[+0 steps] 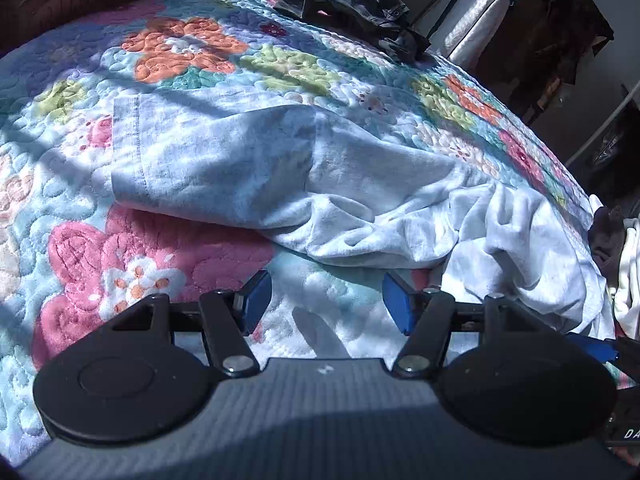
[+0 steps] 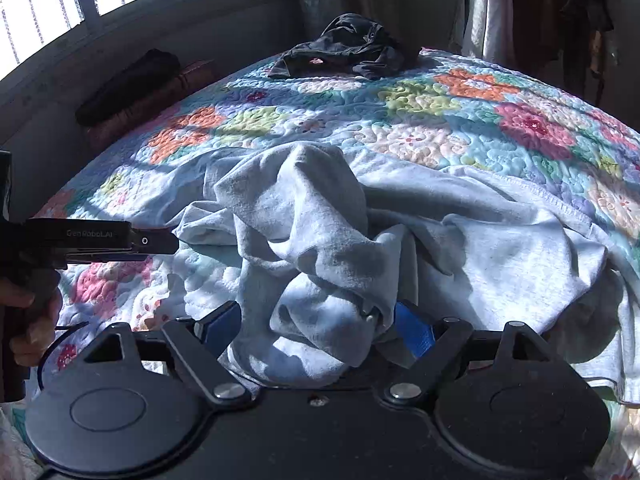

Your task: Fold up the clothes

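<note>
A light blue shirt (image 1: 248, 168) lies on the flowery quilt (image 1: 160, 260) of a bed. In the left wrist view one sleeve is spread out flat toward 10 o'clock, but the rest of the shirt is bunched up in a lumpy heap toward 4 o'clock. It is not folded neatly.

The left gripper (image 1: 326, 304) sits low over the quilt. Its blue fingers are wide apart and hold nothing. The shirt is just past them, toward 12 o'clock.

The right gripper (image 2: 316, 330) has a wad of the shirt (image 2: 316, 240) lying between its blue fingers. The fingers look spread, not squeezed, but the cloth hides part of them (so I cannot be sure whether they pinch it).

A dark piece of clothing (image 2: 348, 50) sits crumpled at 12 o'clock, far across the bed.

So the folding looks far from done. The blue shirt needs to be smoothed flat and folded, and the dark clothing is in a heap too.
</note>
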Available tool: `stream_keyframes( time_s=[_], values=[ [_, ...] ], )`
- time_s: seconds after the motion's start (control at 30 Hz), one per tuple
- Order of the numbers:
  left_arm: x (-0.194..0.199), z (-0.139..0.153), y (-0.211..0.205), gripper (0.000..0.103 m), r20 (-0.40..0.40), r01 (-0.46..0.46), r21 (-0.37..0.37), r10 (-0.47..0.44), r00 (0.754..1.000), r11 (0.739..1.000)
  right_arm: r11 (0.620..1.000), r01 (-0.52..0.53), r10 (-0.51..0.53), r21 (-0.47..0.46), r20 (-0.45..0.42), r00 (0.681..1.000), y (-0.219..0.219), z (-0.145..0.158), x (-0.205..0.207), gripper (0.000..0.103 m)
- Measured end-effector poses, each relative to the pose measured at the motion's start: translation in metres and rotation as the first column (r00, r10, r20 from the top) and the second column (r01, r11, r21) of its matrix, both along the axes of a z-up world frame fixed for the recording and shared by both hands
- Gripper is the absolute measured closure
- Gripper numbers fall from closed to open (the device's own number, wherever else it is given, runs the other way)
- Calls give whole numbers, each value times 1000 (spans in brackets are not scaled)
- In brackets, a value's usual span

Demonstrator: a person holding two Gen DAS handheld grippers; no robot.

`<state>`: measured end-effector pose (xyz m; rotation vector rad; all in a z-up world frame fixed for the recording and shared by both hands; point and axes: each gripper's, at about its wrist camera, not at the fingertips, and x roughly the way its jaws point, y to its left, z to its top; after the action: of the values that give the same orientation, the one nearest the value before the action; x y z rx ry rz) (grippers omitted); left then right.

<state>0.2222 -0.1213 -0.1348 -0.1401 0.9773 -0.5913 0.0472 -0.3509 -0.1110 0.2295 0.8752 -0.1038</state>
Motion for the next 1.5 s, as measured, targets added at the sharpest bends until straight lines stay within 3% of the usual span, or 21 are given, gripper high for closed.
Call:
stream_keyframes(
  time_s=[0.07, 0.17, 0.33, 0.37, 0.4, 0.43, 0.47, 0.5, 0.57, 0.8, 0.97, 1.07, 1.1, 1.2, 1.33, 1.4, 1.5],
  values=[
    [7, -2, 7, 43, -11, -18, 0, 18, 1000, 1000, 1000, -24, 24, -2, -33, 999, 16, -13, 3, 16],
    [14, -7, 18, 43, -65, -46, -58, 42, 997, 997, 998, -19, 17, -54, -24, 1000, 29, -28, 4, 12],
    [20, -18, 21, 43, -109, -69, -154, 53, 993, 986, 961, -88, 72, -263, -70, 995, 45, -49, 18, 12],
    [21, -21, 20, 43, -116, -76, -169, 57, 992, 983, 955, -79, 68, -287, -46, 997, 45, -47, 16, 23],
    [23, -24, 19, 43, -122, -82, -179, 60, 991, 980, 949, -67, 62, -307, -29, 998, 43, -45, 15, 42],
    [24, -26, 19, 43, -125, -86, -186, 63, 990, 979, 947, -55, 52, -316, -19, 998, 39, -43, 13, 52],
    [25, -27, 19, 43, -126, -88, -190, 65, 990, 978, 948, -45, 45, -315, -9, 999, 33, -40, 10, 71],
    [26, -28, 19, 43, -126, -91, -193, 67, 990, 977, 948, -36, 38, -316, 1, 999, 27, -36, 7, 78],
    [27, -28, 22, 43, -133, -95, -206, 69, 989, 974, 940, -11, 16, -342, 12, 1000, 13, -27, -2, 83],
    [24, -24, 18, 43, -121, -50, -154, 31, 992, 987, 881, 165, -174, -444, 19, 984, -45, 3, -44, 85],
    [18, -21, 6, 42, -129, -1, -156, -19, 991, 988, 812, 281, -306, -512, 37, 951, -86, 24, -73, 86],
    [15, -20, 1, 40, -124, 16, -158, -35, 992, 987, 770, 309, -365, -558, 11, 931, -100, 19, -88, 86],
    [15, -21, 0, 39, -124, 11, -161, -32, 992, 987, 756, 310, -384, -576, -8, 923, -105, 14, -93, 86],
    [18, -26, -2, 37, -132, -6, -180, -19, 991, 984, 765, 284, -401, -579, -82, 912, -110, -10, -100, 86],
    [33, -36, -3, 36, -187, -56, -221, 14, 982, 974, 763, 259, -407, -592, -128, 904, -102, -18, -101, 84],
    [43, -38, -6, 31, -211, -53, -229, 4, 978, 972, 757, 203, -363, -621, -141, 921, -87, -10, -98, 70],
    [55, -39, -13, 25, -226, -34, -234, -20, 974, 972, 762, 82, -233, -643, -154, 960, -57, 7, -93, 61]
  ],
)
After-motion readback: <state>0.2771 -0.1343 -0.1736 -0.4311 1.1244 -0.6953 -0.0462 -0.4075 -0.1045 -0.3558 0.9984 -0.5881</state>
